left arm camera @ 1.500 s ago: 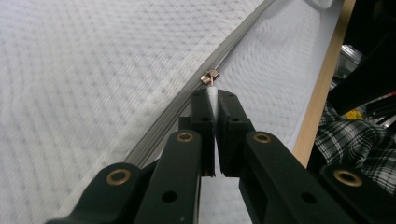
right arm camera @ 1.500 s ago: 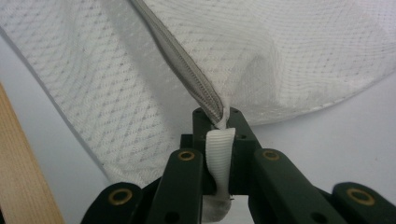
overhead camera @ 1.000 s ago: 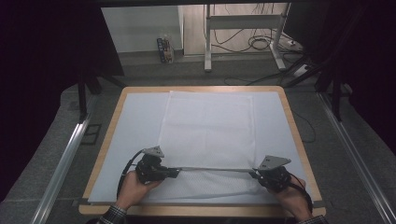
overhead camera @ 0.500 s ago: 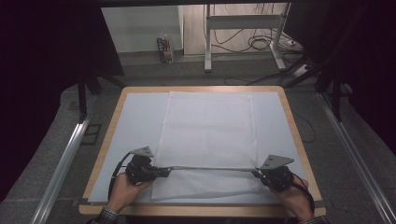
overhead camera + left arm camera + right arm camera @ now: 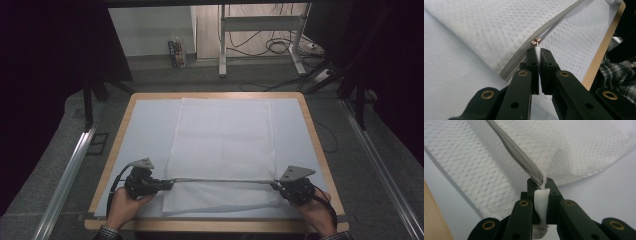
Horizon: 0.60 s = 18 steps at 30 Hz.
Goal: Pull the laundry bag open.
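Note:
A white mesh bag [image 5: 220, 140] lies flat on the white mat [image 5: 145, 130], and its grey zipper [image 5: 222, 180] runs taut across the near end. My left gripper [image 5: 167, 184] is at the zipper's left end. In the left gripper view it is [image 5: 538, 53] shut on the white pull tab [image 5: 537, 50] of the brass slider [image 5: 535, 41]. My right gripper [image 5: 275, 185] is at the zipper's right end. In the right gripper view it is [image 5: 541, 183] shut on the bag's white fabric loop [image 5: 541, 197], where the zipper [image 5: 519, 155] ends.
The mat covers a wooden-edged table [image 5: 215, 95]. Metal rails [image 5: 70, 170] run along both sides of it. Desk legs [image 5: 222, 45] and cables [image 5: 280, 47] stand on the floor beyond the far edge. A plaid sleeve [image 5: 621, 75] shows past the table's near edge.
My left gripper has moved left along the zipper line with the pull tab, and the stretched zipper between the grippers is longer. The right gripper has stayed in place.

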### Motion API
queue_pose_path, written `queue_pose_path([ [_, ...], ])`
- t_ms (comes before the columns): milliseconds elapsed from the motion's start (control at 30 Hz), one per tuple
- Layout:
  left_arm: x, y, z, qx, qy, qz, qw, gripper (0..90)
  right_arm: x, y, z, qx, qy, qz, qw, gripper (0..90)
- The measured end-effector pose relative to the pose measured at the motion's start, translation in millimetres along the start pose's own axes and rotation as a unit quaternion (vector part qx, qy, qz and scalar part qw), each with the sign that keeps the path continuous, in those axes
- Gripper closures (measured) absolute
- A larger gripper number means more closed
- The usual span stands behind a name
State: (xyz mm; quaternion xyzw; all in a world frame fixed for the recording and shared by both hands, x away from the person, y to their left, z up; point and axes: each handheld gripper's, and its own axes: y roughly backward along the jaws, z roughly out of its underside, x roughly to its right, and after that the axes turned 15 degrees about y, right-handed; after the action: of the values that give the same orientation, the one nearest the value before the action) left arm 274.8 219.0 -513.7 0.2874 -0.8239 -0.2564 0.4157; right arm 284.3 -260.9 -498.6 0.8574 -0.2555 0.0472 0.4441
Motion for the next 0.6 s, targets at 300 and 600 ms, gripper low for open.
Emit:
queue_pose_path([
  [300,-7.8,8.7,6.0,0.005,0.013,-0.012,0.9998,87.3,0.3,0.3,0.3,-0.003,-0.002,0.001,1.0000,84.6],
  [600,-16.1,15.6,12.5,0.005,0.028,-0.023,0.9993,87.3,1.1,0.6,1.6,-0.005,-0.005,-0.002,1.0000,84.6],
])
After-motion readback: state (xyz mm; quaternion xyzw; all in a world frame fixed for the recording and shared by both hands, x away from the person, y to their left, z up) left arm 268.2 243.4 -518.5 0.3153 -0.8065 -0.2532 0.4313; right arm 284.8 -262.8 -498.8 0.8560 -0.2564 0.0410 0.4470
